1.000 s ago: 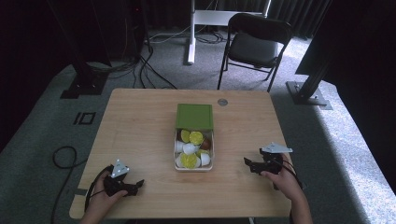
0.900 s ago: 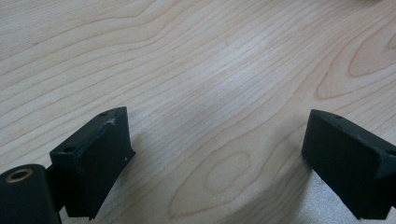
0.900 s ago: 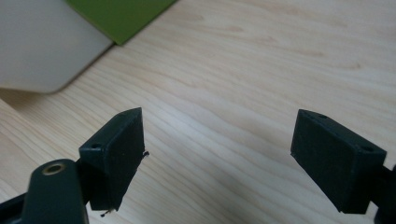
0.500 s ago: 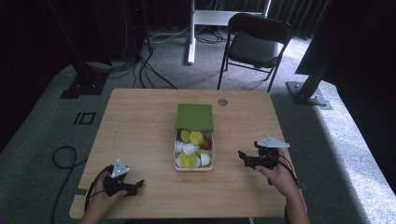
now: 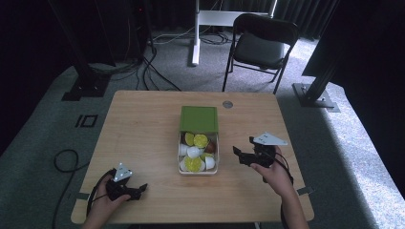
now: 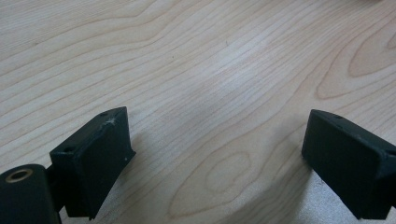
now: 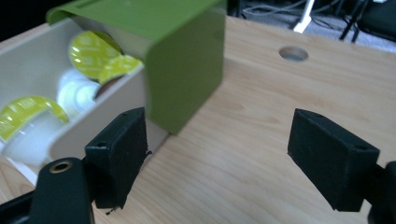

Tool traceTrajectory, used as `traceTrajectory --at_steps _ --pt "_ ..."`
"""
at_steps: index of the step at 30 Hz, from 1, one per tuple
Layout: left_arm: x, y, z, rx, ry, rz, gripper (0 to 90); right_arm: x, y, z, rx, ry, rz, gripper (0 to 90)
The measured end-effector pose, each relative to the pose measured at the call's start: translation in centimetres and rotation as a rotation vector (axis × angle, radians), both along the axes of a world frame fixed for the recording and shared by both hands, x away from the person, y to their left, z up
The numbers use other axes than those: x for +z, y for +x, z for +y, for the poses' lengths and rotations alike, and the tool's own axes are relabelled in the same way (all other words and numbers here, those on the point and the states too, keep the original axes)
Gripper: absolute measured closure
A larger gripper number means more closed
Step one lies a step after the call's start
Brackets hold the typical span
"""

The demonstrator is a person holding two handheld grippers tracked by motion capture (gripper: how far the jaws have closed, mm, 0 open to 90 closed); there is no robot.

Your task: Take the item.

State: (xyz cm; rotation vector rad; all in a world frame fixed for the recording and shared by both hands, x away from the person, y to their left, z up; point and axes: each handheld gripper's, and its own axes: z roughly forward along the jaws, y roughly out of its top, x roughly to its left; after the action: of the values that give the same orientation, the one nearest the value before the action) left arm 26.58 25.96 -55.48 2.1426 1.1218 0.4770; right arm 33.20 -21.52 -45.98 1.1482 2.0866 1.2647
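Centrally in the high view sits a white box (image 5: 198, 168) on the wooden table (image 5: 143, 124), its green lid (image 5: 198, 118) slid back toward the top of the frame so the near half lies uncovered. Inside show capsules (image 5: 193, 163), some with yellow-green tops, some white, one dark brown. In the right gripper view the box fills the upper left, the lid overhanging its far end, and a round hole (image 7: 293, 53) in the tabletop sits at upper right.

Just right of the box in the high view, the right gripper (image 5: 243, 151) hovers low with its jaws pointing at the box wall; they stand wide apart with nothing between them. In its own view its left jaw is just beside the box's corner; whether it touches, I cannot tell.

At the lower left of the high view, well apart from the box, the left gripper (image 5: 139, 189) rests near the table's front edge, jaws spread wide over bare wood.

Beyond the table, at the top of the frame, stands a black chair (image 5: 260, 43) on grey carpet.
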Motion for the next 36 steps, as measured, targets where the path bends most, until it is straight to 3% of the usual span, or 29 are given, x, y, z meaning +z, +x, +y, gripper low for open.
traceTrajectory --at_steps 9,13,21,30,36 --pt "0.0 0.0 0.0 0.0 0.0 -0.001 9.2 1.2 -0.1 3.0 0.06 0.001 -0.025 19.6" --pt "0.0 0.0 0.0 0.0 0.0 -0.001 9.2 1.2 -0.2 4.1 0.068 -0.009 -0.03 19.8" --pt "0.0 0.0 0.0 0.0 0.0 -0.002 9.2 1.2 -0.8 7.3 0.142 -0.007 -0.035 21.1" --pt "0.0 0.0 0.0 0.001 -0.002 -0.001 9.2 0.5 -1.4 10.3 0.203 -0.014 -0.026 21.7" --pt "0.0 0.0 0.0 0.001 -0.002 -0.001 9.2 -0.2 -1.7 11.3 0.207 -0.008 -0.017 21.6"
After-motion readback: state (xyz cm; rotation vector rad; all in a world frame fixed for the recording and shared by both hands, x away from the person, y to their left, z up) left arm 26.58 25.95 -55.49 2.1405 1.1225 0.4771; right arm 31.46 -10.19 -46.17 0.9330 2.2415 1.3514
